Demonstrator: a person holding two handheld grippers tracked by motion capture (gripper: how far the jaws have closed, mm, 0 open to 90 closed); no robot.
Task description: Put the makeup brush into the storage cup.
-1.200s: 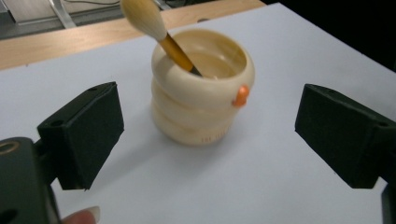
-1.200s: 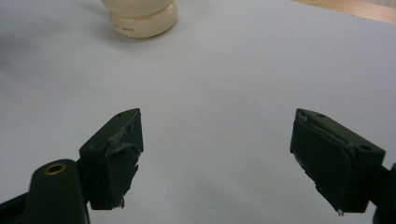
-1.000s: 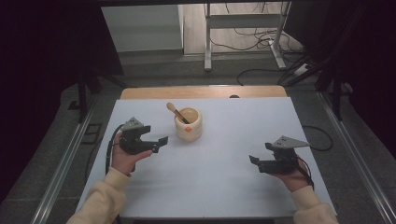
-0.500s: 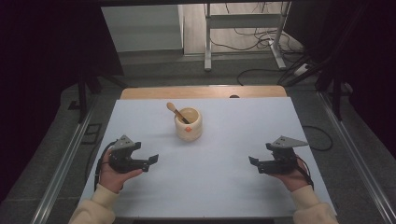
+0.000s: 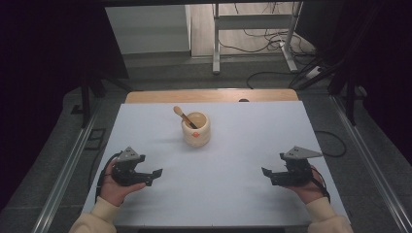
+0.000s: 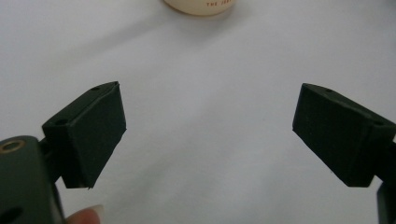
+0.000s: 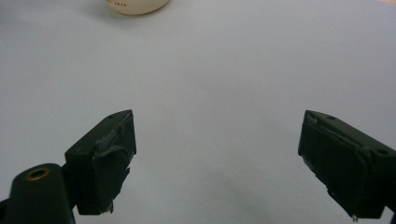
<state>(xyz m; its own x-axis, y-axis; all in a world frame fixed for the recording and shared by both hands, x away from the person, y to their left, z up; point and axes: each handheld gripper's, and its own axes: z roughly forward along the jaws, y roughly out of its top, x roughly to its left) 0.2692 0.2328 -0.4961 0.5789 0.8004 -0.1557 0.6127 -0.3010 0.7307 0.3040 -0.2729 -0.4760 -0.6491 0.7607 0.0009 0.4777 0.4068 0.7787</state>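
the cup (image 5: 196, 129) stands toward the far middle of the white tabletop (image 5: 233, 160), a wooden spoon (image 5: 184, 116) leaning in it. the left gripper (image 5: 154, 174) and right gripper (image 5: 266, 173) rest well short of the cup, either side, jaws spread wide, holding nothing.

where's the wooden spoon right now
In the high view the wooden spoon stands in the cream cup at the table's far middle, its handle leaning up and to the left, well away from both grippers.
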